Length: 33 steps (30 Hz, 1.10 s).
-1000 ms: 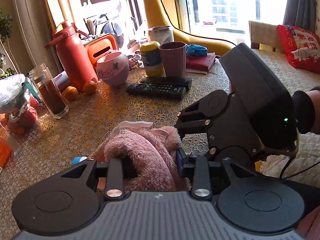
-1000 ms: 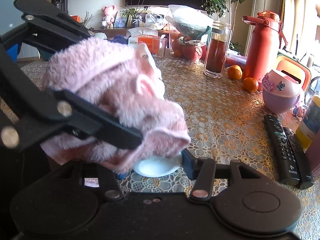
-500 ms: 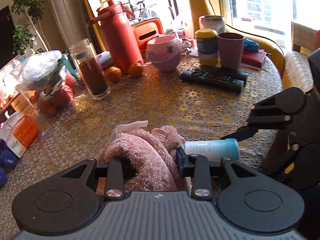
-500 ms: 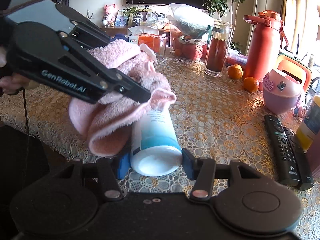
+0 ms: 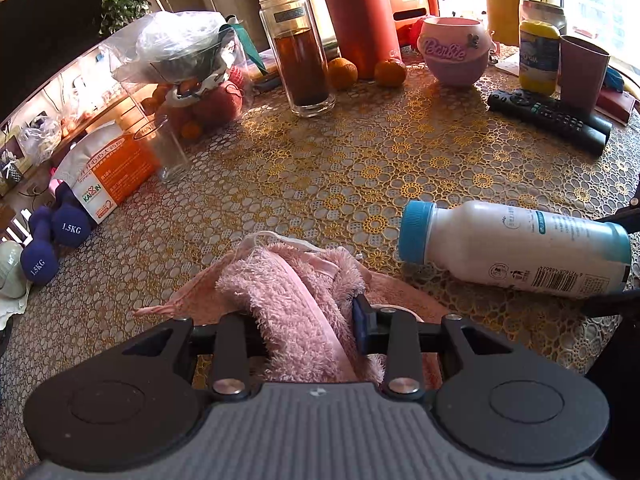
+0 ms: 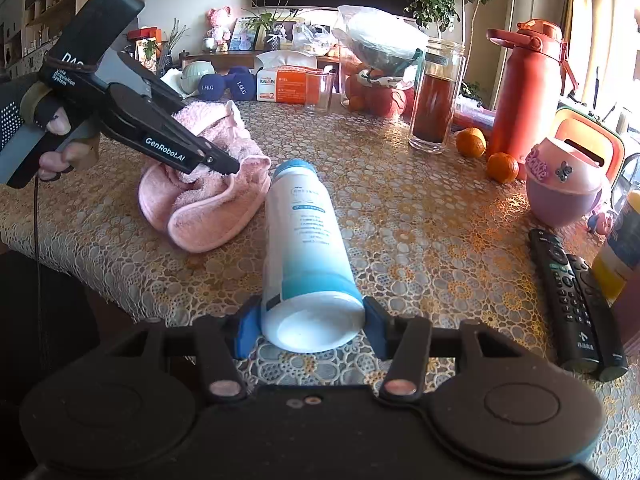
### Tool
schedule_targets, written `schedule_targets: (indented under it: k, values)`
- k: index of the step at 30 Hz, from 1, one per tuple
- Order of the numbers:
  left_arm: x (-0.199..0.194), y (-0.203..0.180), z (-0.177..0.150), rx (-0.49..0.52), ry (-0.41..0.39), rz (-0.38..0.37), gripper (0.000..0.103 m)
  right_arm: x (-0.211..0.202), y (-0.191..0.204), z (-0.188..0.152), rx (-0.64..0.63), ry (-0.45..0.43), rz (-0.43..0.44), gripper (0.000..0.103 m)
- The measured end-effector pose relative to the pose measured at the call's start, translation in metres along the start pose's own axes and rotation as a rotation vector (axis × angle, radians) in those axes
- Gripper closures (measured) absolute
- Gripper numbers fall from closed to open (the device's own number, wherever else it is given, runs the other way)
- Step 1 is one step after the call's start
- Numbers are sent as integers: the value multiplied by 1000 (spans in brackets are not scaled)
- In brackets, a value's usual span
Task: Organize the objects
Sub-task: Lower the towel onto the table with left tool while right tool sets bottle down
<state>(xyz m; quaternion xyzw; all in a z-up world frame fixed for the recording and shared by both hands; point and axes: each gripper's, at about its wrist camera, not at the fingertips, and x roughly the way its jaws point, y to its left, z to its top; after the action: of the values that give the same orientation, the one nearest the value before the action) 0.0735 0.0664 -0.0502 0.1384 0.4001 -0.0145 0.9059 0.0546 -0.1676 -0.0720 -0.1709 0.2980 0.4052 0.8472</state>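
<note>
My left gripper (image 5: 304,320) is shut on a fluffy pink towel (image 5: 288,292), which rests bunched on the lace tablecloth near the table's front edge; it also shows in the right wrist view (image 6: 208,196) with the left gripper (image 6: 224,166) clamped on it. My right gripper (image 6: 310,326) is shut on the base of a white bottle with a blue cap (image 6: 306,240), lying on its side on the table. In the left wrist view the bottle (image 5: 516,248) lies to the right of the towel, apart from it.
At the back stand a red flask (image 5: 360,16), a glass jar of dark tea (image 5: 304,52), oranges (image 5: 390,72), a pink Barbie pot (image 5: 456,54) and a purple cup (image 5: 580,72). Two remotes (image 6: 576,304) lie right. A tissue pack (image 5: 108,176) and dumbbells (image 5: 52,240) sit left.
The left gripper carried the towel off the bottle, left and down onto the table. The bottle, once covered, is now fully exposed. The right gripper has stayed shut on it.
</note>
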Motion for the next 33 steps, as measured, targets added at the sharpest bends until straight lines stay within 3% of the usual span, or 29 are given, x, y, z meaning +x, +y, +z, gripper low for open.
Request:
schedule_targets:
  k: [8, 13, 18, 22, 33]
  values:
    - [-8, -5, 1, -39, -15, 9, 62, -3, 1, 3, 20, -9, -8, 49]
    - [-20, -7, -6, -68, -30, -6, 43, -14, -1, 6, 54, -35, 2, 47]
    - [-39, -10, -13, -119, -60, -20, 37, -27, -2, 9, 95, -72, 0, 46]
    - [-59, -12, -19, -171, -103, -23, 20, -39, 0, 12, 120, -107, -6, 46]
    - [-102, -17, -33, -277, -187, -38, 13, -62, 18, 11, 179, -160, -9, 45]
